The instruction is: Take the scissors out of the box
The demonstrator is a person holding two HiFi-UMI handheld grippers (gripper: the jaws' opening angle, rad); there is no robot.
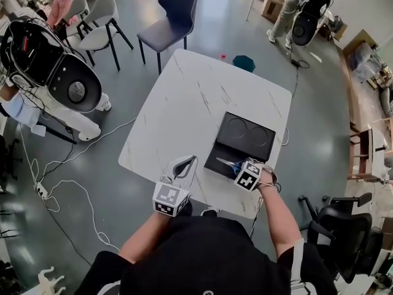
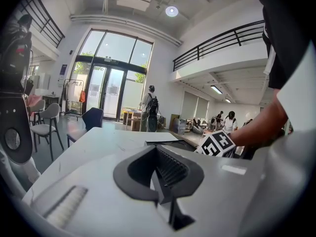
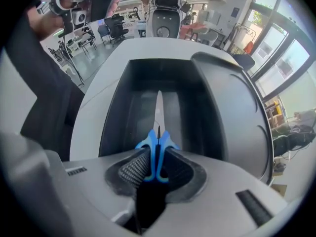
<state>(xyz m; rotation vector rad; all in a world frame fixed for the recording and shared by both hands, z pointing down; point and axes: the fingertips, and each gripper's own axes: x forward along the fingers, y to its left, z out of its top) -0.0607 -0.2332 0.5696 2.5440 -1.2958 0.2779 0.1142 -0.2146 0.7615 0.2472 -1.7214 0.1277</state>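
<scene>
**A:** Where are the scissors point(image 3: 157, 146)?

**B:** Over the near end of the black box point(image 3: 116, 113). The blue handles are clamped in the right hand-held gripper point(image 3: 157, 168), and the closed blades point along the inside of the box. Whether the tip rests on the box floor or hangs clear of it cannot be told.

**A:** Is the hold a good one?

**B:** The jaws have closed on the handles just behind the blades, with a ribbed pad on each side. That looks like the right place: the plastic is broader and less slick than bare steel, and the point faces away from the person.

**A:** How should they handle?

**B:** Probably light and stiff, with no flex in the blades. The smooth handles could pivot in the jaws if the lift is jerky, and the sharp tip could catch the box wall, so a straight upward pull seems safest.

**A:** And the other side?

**B:** The left hand-held gripper point(image 2: 159, 176) is left of the box and apart from it. Its jaws are together with nothing between them. It hovers low over the white marbled surface point(image 1: 196, 97) that carries the box.

**A:** What lies beyond the box?

**B:** Chairs point(image 1: 169, 20) stand on the floor past the far side of the surface.
</scene>
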